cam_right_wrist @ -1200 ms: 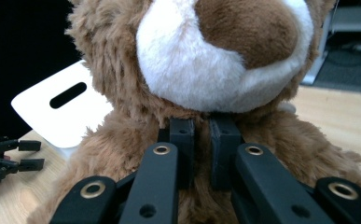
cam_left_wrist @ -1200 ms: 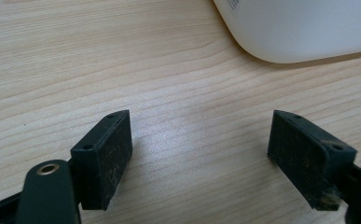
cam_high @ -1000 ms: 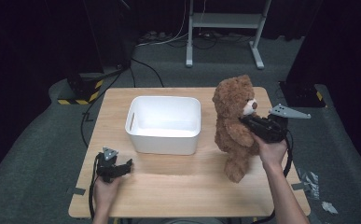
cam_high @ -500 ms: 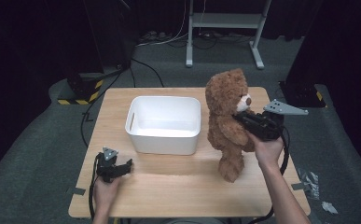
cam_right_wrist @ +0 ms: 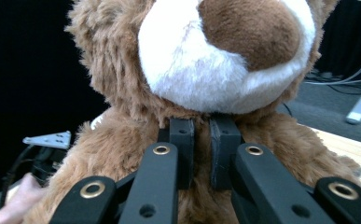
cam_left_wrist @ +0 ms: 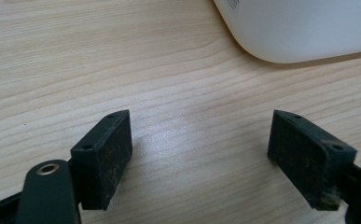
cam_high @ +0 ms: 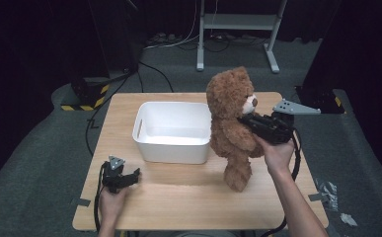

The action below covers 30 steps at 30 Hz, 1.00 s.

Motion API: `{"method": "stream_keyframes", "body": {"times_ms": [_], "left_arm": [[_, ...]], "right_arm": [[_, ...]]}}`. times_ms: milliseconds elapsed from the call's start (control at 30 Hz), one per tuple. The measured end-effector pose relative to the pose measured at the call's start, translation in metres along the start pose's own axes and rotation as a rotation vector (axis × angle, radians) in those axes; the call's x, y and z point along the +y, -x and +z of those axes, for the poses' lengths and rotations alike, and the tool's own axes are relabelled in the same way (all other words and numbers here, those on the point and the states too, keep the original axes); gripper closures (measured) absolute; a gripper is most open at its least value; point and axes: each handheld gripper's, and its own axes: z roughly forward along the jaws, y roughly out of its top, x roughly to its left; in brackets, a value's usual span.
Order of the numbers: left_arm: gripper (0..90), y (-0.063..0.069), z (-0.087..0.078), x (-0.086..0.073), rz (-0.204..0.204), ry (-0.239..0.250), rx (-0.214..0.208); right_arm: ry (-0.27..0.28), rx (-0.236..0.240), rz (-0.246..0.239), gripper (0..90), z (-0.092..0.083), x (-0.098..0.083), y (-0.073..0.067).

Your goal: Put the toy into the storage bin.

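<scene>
High view: the teddy bear [cam_high: 230, 126] is held upright just right of the white bin [cam_high: 173, 131] by the right gripper [cam_high: 250, 123]; its feet are off the counter [cam_high: 188, 197].
Left gripper view: the left gripper [cam_left_wrist: 199, 156] is rested near the bin, jaws wide, nothing between them.
Right gripper view: jaws are pinched on fur below the bear's chin.
Risk: the thin fur pinch may be lost and the bear dropped beside the bin.
</scene>
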Motion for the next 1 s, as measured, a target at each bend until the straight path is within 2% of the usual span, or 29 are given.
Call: {"method": "stream_keyframes", "body": {"times_ms": [100, 367, 767, 867, 1000], "left_arm": [[21.7, 0.000, 0.000, 0.000, 0.000, 0.000, 0.000], [21.7, 0.000, 0.000, 0.000, 0.000, 0.000, 0.000], [21.7, 0.000, 0.000, 0.000, -0.001, -0.001, 0.000], [21.7, 0.000, 0.000, 0.000, -0.001, -0.001, 0.000], [21.6, 0.000, 0.000, 0.000, -0.001, -0.001, 0.000]], "right_arm": [[0.002, 0.032, 0.009, 82.7, 0.005, 0.007, -0.002], [0.007, 0.056, -0.010, 82.7, 0.012, 0.019, -0.010], [0.017, 0.111, -0.027, 82.7, 0.038, 0.032, -0.022], [0.010, 0.105, -0.051, 82.7, 0.046, 0.036, -0.029], [-0.003, 0.109, -0.057, 82.6, 0.052, 0.039, -0.033]]}}
